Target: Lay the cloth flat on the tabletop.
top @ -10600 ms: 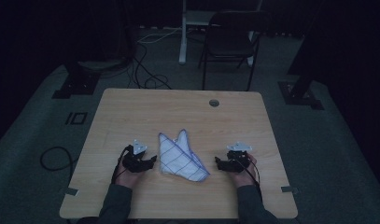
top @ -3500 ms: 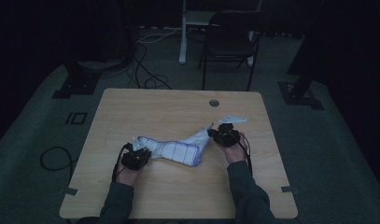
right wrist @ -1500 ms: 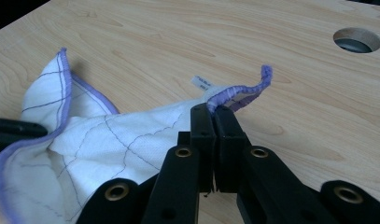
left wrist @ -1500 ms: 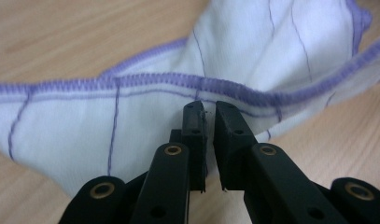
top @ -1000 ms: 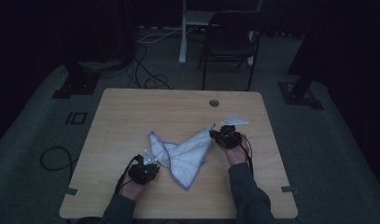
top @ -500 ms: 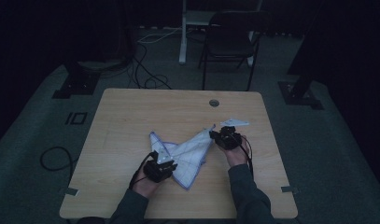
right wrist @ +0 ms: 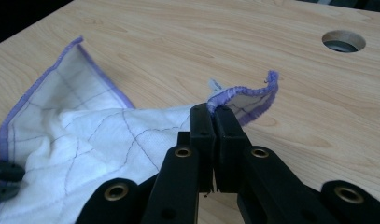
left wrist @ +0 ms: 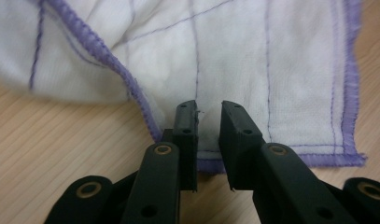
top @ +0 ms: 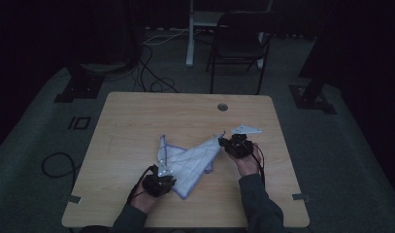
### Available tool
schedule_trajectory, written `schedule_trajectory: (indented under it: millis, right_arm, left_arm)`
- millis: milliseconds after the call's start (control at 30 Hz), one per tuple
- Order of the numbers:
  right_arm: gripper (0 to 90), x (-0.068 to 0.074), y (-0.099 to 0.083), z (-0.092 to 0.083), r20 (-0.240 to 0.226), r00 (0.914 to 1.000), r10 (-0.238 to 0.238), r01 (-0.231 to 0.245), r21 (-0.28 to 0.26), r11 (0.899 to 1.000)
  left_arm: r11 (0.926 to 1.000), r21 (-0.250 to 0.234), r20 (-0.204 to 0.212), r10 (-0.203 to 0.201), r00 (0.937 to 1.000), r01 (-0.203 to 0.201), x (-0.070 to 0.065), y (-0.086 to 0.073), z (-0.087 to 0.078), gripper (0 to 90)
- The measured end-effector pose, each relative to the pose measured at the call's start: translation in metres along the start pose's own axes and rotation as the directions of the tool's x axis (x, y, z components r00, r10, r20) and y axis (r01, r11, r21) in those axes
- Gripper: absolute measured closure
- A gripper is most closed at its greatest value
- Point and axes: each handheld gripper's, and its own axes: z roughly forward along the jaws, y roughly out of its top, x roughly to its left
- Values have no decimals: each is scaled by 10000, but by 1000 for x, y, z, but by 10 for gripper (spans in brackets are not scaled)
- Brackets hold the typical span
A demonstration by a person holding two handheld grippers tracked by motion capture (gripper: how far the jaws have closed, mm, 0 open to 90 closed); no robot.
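On a light wooden table (top: 137,121) in a dark room lies a white, purple-hemmed cloth (top: 190,162). The right gripper (top: 227,143) pinches its far corner. The left gripper (left wrist: 208,116), jaws just closing, stands slightly parted over the near hem.

We see our right gripper (right wrist: 214,116) pinching the white cloth's (right wrist: 85,140) purple-hemmed corner, just off the tabletop (right wrist: 178,37), near its round hole (right wrist: 343,41).

Light wooden table (top: 137,121) with round cable hole (top: 222,107) near far edge; white cloth with purple hem (top: 190,162) lying crumpled near middle.
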Motion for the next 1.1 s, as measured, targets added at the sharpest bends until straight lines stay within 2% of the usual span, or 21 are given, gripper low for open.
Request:
schedule_trajectory:
  millis: [133, 267, 367, 400, 500, 567, 633, 700, 833, 900, 1000, 1067, 1100]
  right_arm:
    - [886, 6, 1, -4, -110, 9999, -133, 132, -80, 9999]
    - [886, 18, -3, -11, -411, 9989, -243, 233, -243, 9994]
    - [886, 24, -8, -14, -482, 9982, -344, 332, -259, 9991]
    - [882, 30, -14, -17, -657, 9973, -334, 317, -255, 9992]
    - [883, 38, -23, -19, -1000, 9949, -161, 140, -221, 9997]
    - [883, 46, -30, -18, -1006, 9943, -339, 331, -97, 9994]
    - [883, 52, -36, -17, -1063, 9936, -390, 384, -76, 9992]
    - [884, 55, -39, -16, -1115, 9933, -306, 297, -99, 9995]
    - [884, 57, -41, -15, -1113, 9936, -172, 156, -152, 9998]
    - [884, 58, -39, -15, -1099, 9939, -96, 67, -262, 9996]
    - [884, 58, -37, -17, -1060, 9944, 21, -63, -390, 9992]
    - [884, 59, -35, -16, -1038, 9946, 61, -106, -429, 9990]
    - [884, 59, -34, -16, -1045, 9945, 86, -130, -421, 9990]
  left_arm:
    - [9998, 65, -220, -199, 9996, 201, 9, -5, -5, 811]
    - [9992, 137, -535, -375, 9979, 383, 18, -8, -9, 818]
    - [9989, 168, -575, -416, 9975, 427, 20, -9, -10, 823]
    - [9978, 219, -846, -605, 9946, 626, 29, -13, -14, 829]
    - [9955, 334, -1265, -835, 9884, 884, 33, -13, -17, 829]
    - [9950, 124, -1259, -964, 9873, 988, 32, -11, -19, 816]
    - [9967, -253, -976, -799, 9920, 778, 26, -5, -22, 791]
    - [9977, -562, -716, -409, 9966, 369, 16, 5, -24, 760]
    - [9944, -1018, -284, 269, 9992, -297, -5, 27, -18, 681]
    - [9923, -1079, -33, 608, 9981, -608, -17, 37, -11, 667]
    - [9849, -1208, 295, 1284, 9913, -1240, -37, 50, -1, 626]
    - [9769, -1479, 265, 1599, 9868, -1543, -50, 57, 5, 608]
    - [9747, -1491, 56, 1690, 9856, -1663, -54, 60, 7, 609]
